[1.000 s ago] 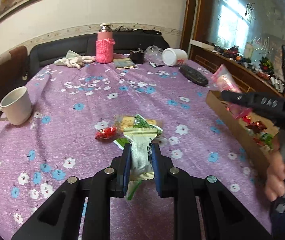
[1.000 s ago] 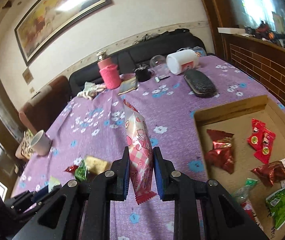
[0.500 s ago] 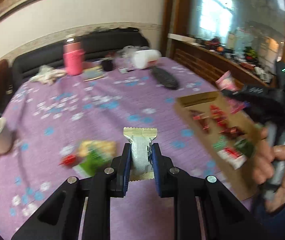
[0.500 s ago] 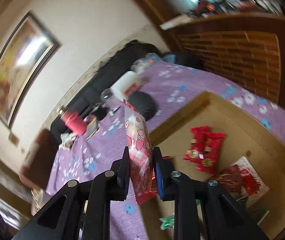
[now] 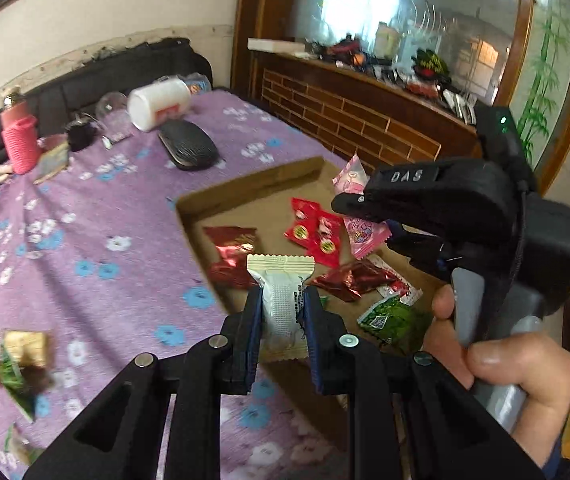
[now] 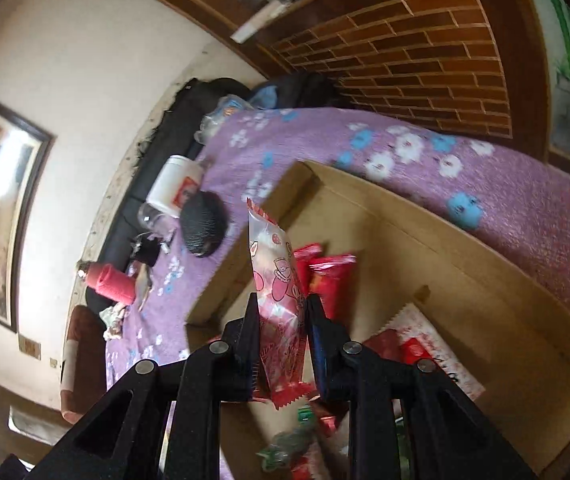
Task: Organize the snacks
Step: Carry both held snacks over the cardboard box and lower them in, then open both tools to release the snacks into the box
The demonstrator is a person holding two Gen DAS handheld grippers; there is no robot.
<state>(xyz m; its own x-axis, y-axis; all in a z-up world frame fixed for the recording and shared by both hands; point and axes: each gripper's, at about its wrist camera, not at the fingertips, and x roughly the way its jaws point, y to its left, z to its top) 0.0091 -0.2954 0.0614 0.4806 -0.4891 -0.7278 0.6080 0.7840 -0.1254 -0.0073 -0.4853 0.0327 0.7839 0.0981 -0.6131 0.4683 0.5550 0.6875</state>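
The left tool (image 5: pixel 282 314) is pinched on a white snack packet (image 5: pixel 281 300), which is held above the near edge of the cardboard tray (image 5: pixel 245 188) on the purple table (image 5: pixel 97 240). The right tool (image 6: pixel 283 334) is clamped on a pink snack bag (image 6: pixel 275 280), held over the tray among red packets (image 5: pixel 317 232). More snacks (image 5: pixel 21 364) are seen on the table at left.

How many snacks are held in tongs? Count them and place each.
2: a white snack in the left tongs, a pink snack in the right tongs. Nothing looks hidden.
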